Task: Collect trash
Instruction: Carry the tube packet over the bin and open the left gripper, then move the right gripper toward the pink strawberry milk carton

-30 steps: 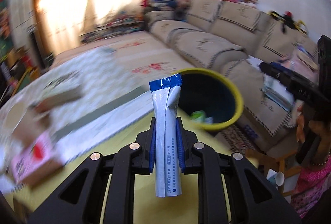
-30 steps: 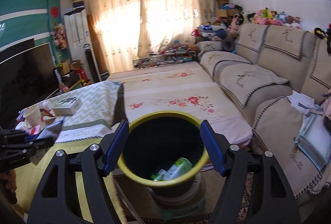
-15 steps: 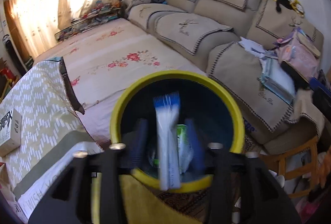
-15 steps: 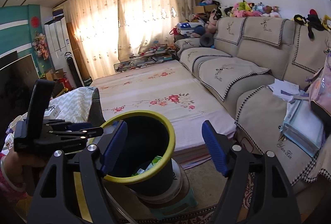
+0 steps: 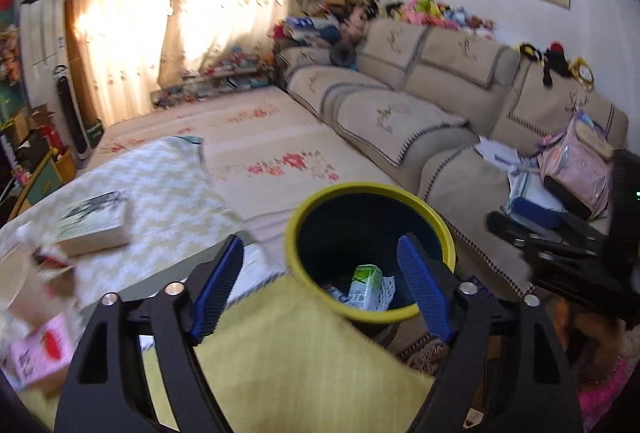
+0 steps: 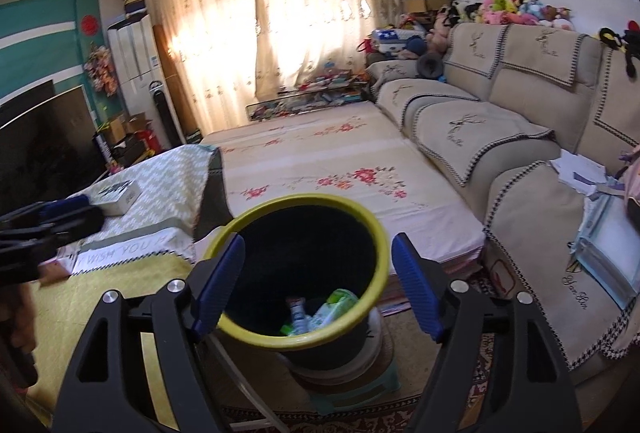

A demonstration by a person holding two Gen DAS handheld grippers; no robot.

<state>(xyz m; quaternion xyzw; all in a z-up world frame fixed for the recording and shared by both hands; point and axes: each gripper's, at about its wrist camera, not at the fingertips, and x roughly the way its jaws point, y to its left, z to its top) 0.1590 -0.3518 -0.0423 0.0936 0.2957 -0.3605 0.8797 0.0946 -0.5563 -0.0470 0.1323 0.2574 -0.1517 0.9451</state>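
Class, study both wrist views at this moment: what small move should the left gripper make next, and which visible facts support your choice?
Probably swing the left gripper back toward the table for another piece. Its jaws are opening with nothing between them, and wrappers already lie in the yellow-rimmed bin. A pink packet at the table's left edge looks like a likely target.

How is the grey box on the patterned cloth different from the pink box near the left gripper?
The grey box lies farther back on the zigzag cloth; the pink box sits nearer, at the view's left edge. The grey box has a dark printed top; the pink box bears a red mark. Both are blurred and lie flat.
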